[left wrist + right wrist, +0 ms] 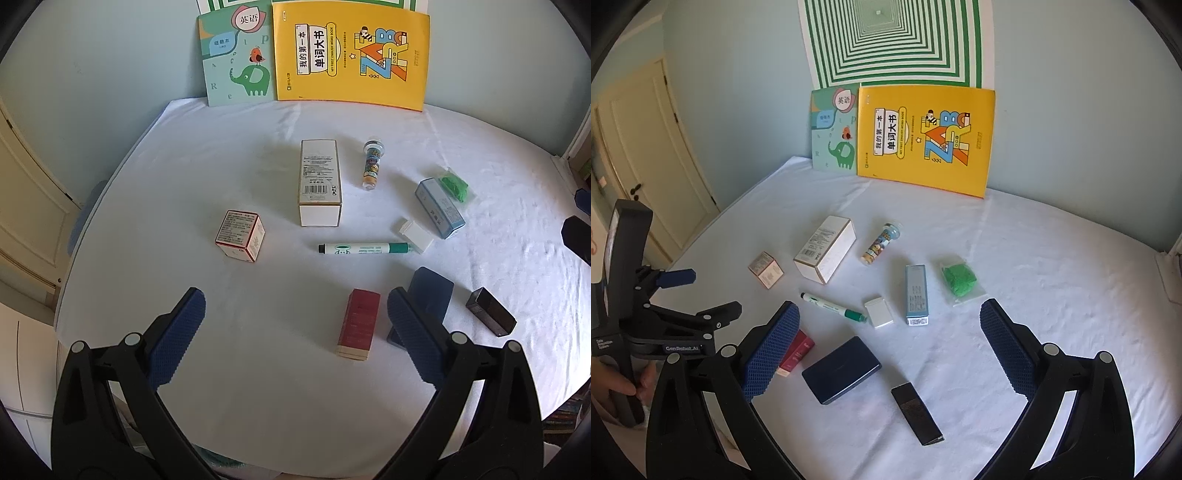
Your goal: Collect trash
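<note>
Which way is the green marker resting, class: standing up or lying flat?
Lying flat: the green marker rests lengthwise on the white cloth, cap end touching a small white box.

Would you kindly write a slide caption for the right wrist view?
Open right gripper above a white table strewn with small boxes, a green marker and two propped books.

Soft daylight, faint shadows, strong fisheye warp, dark corners.

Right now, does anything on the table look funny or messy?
Mostly just scattered. The tall white box, red box and sticker tube lie on their sides, and the green marker touches the small white box. Nothing is spilled.
</note>
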Motion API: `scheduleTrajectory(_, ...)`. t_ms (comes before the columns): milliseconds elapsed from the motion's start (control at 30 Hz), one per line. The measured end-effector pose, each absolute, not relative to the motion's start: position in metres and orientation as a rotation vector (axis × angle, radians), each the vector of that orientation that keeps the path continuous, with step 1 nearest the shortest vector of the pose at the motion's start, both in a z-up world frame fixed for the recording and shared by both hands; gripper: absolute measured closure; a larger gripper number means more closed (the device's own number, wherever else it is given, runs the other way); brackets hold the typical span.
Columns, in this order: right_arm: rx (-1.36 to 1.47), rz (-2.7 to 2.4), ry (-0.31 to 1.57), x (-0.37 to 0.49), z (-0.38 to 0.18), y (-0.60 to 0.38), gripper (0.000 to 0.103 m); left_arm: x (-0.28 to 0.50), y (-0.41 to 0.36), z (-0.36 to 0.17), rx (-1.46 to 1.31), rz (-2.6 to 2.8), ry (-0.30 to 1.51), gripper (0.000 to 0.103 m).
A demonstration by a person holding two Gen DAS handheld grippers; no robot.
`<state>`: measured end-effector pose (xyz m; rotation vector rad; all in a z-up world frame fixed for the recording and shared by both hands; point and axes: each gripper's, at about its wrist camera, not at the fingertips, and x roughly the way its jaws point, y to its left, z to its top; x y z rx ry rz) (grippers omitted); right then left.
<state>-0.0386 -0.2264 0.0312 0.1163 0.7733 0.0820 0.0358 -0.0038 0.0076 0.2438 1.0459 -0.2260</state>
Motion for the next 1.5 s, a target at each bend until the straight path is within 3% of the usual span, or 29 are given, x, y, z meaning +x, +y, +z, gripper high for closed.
scheduleTrajectory(1500, 0.138, 0.066, 0.789, -0.0387, 0.0245, -0.2326, 0.006, 0.0363, -0.0009, 0.0136, 0.215, -0.274, 1.042, 0.006)
